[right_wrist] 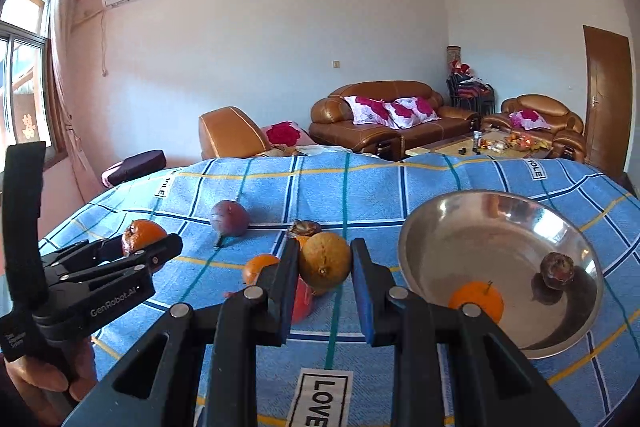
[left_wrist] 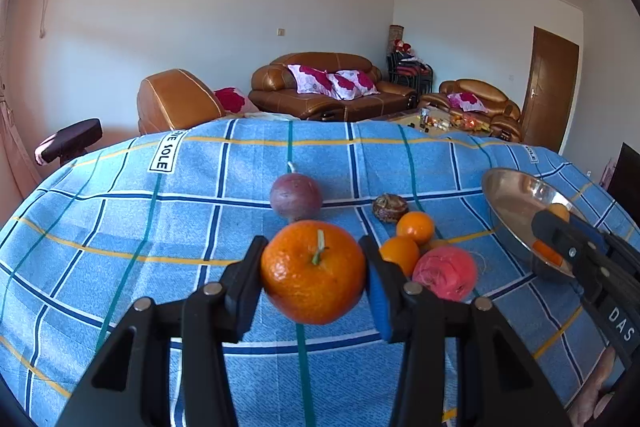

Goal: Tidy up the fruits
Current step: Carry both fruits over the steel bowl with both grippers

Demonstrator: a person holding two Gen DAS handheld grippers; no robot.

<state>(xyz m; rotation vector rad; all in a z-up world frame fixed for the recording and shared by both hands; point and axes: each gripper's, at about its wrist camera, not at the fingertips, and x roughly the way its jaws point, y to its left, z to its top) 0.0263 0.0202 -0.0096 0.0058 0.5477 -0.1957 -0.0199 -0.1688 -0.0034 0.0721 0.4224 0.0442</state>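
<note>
My left gripper [left_wrist: 314, 275] is shut on a large orange [left_wrist: 313, 271] with a green stem, held just above the blue checked cloth [left_wrist: 120, 227]. It also shows in the right wrist view [right_wrist: 144, 247]. My right gripper [right_wrist: 325, 273] is shut on a yellow-brown orange [right_wrist: 325, 264], lifted left of the steel bowl [right_wrist: 452, 239]. The bowl holds a small orange [right_wrist: 476, 301] and a dark wrinkled fruit [right_wrist: 557, 270]. On the cloth lie a purple passion fruit [left_wrist: 296, 197], a dark wrinkled fruit [left_wrist: 390, 207], two small oranges [left_wrist: 415, 227] and a red fruit [left_wrist: 445, 273].
The cloth covers the whole table, with a "LOVE" label [right_wrist: 320, 399] near the front edge. Brown leather sofas [left_wrist: 332, 87] and a low coffee table [left_wrist: 440, 121] stand beyond the far edge. A dark padded stool [left_wrist: 70, 143] stands at the far left.
</note>
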